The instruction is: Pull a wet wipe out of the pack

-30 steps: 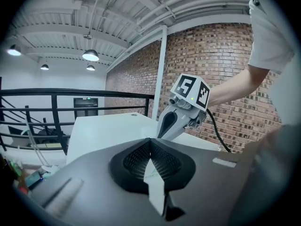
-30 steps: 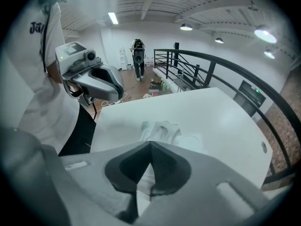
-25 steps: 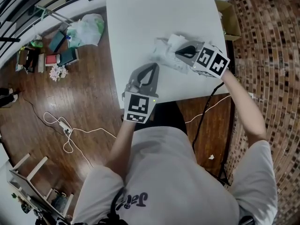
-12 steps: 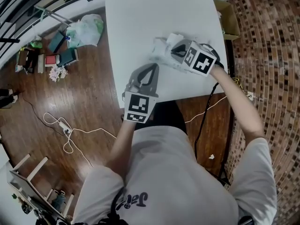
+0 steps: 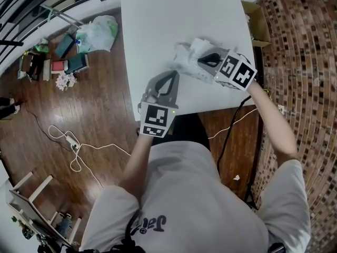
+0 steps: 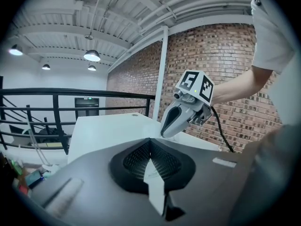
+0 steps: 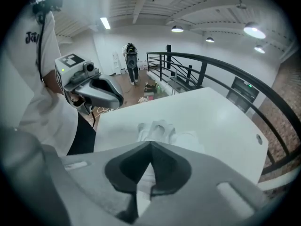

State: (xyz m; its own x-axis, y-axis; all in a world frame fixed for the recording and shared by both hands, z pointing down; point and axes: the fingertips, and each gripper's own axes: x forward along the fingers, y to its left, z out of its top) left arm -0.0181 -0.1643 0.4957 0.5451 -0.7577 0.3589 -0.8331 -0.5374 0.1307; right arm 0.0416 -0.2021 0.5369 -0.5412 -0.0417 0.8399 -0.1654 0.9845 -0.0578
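A crumpled white wet wipe pack [image 5: 184, 65] lies on the white table [image 5: 174, 15] near its front edge. A wipe [image 5: 199, 45] sticks up out of it. My right gripper [image 5: 202, 60] reaches into the pack from the right, pointing down, with its jaws shut on the wipe [image 7: 157, 130], whose bunched cloth shows just past the tips [image 7: 150, 145]. My left gripper [image 5: 171, 74] sits shut at the table's front left, just short of the pack; nothing shows between its jaws [image 6: 149, 140]. The pack is hidden in the left gripper view.
A cardboard box [image 5: 259, 20] stands off the table's right edge. On the wood floor to the left lie a plastic bag [image 5: 97, 31], small clutter and a white cable [image 5: 68, 141]. A black cable [image 5: 231, 120] hangs by my right arm.
The right gripper slid left into the pack half a second ago, then drew back to the right to about where it started. The left gripper has not moved.
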